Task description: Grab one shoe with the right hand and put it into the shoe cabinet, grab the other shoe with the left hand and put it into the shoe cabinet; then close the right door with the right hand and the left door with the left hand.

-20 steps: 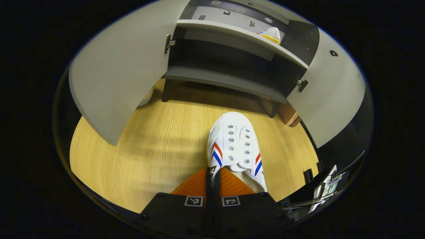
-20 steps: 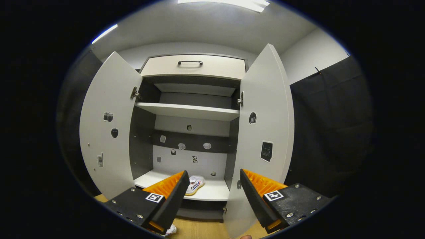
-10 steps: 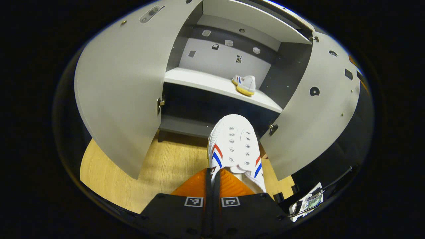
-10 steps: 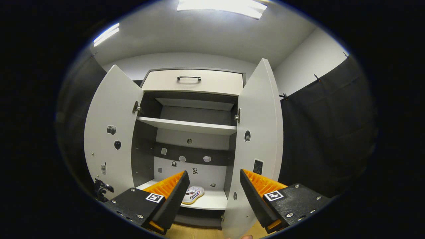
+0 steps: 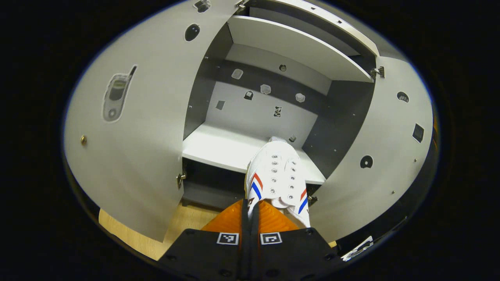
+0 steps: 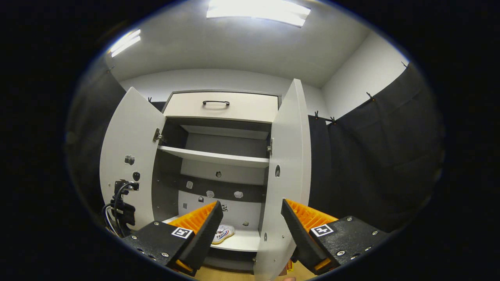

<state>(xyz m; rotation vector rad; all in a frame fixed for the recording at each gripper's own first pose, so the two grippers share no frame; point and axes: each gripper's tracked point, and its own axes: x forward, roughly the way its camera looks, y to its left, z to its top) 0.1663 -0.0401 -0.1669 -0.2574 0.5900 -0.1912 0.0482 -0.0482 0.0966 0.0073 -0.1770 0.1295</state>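
The shoe cabinet (image 6: pixel 218 164) stood open in the right gripper view, its left door (image 6: pixel 127 156) and right door (image 6: pixel 287 171) both swung wide, a drawer with a dark handle above the shelves; the same cabinet faced the left gripper view from close in, the pale lower shelf (image 5: pixel 218 146) lying straight ahead and somewhat above the cabinet's base; one white shoe (image 6: pixel 223 233) already rested on that shelf, toward its middle, seen past the right gripper's inner finger; the other shoe (image 5: pixel 275 175), white with red and blue stripes, hung from the left gripper (image 5: pixel 250 208), whose fingers were pressed together on the heel collar, so that the shoe's long axis ran directly forward from the tool, toe leading and overlapping the shelf's front edge toward its right part; the right gripper (image 6: pixel 250 226) held nothing, its fingers spread apart, well back from the cabinet; the left gripper was plainly the nearer to the shelf, and I judged the coming move to be a straight push forward along the shoe's own length, then a lowering onto the shelf, with care needed not to knock the shoe already placed, whose exact gap from the carried toe I could not tell.
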